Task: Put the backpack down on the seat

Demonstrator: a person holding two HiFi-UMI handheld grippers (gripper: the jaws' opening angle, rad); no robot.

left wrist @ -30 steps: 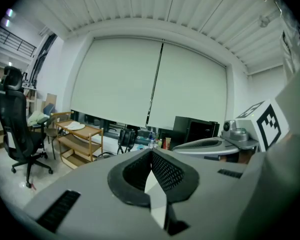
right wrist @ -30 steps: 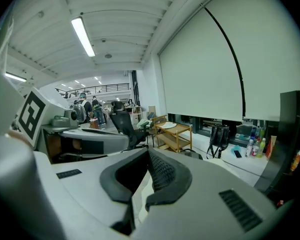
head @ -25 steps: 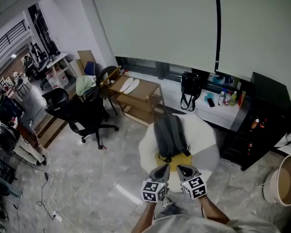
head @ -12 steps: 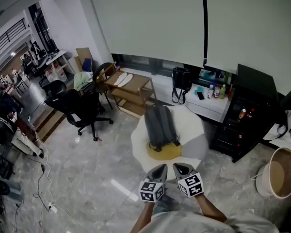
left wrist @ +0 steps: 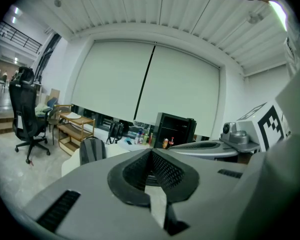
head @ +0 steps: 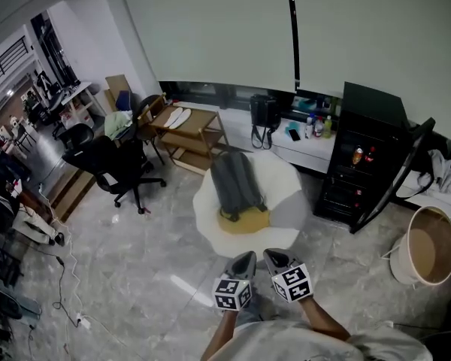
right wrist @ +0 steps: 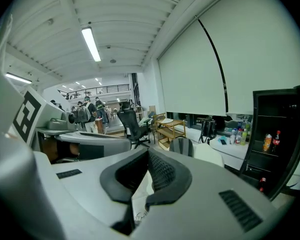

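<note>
Bottom centre of the head view: the left gripper (head: 244, 258) and right gripper (head: 274, 256) sit side by side. Both are clenched on nothing, and each gripper view shows its own jaws pressed together with no gap.

Mid-frame, well apart from them, the backpack (head: 235, 185) rests on the seat (head: 289, 194), a white rounded thing. Its lower end is on a yellow cushion (head: 246, 221).

The cushion only shows from above. The left gripper view has the backpack left of centre, and in the right gripper view it's a grey hump dead centre, looking propped up.

Further back there's an office chair (head: 116, 168) at left, a wooden shelf (head: 192, 130) behind it, and a black cabinet (head: 364, 156) at right. The basket (head: 425, 247) at the right edge is head view only. People (right wrist: 87, 111) far off at left are right gripper view only.
</note>
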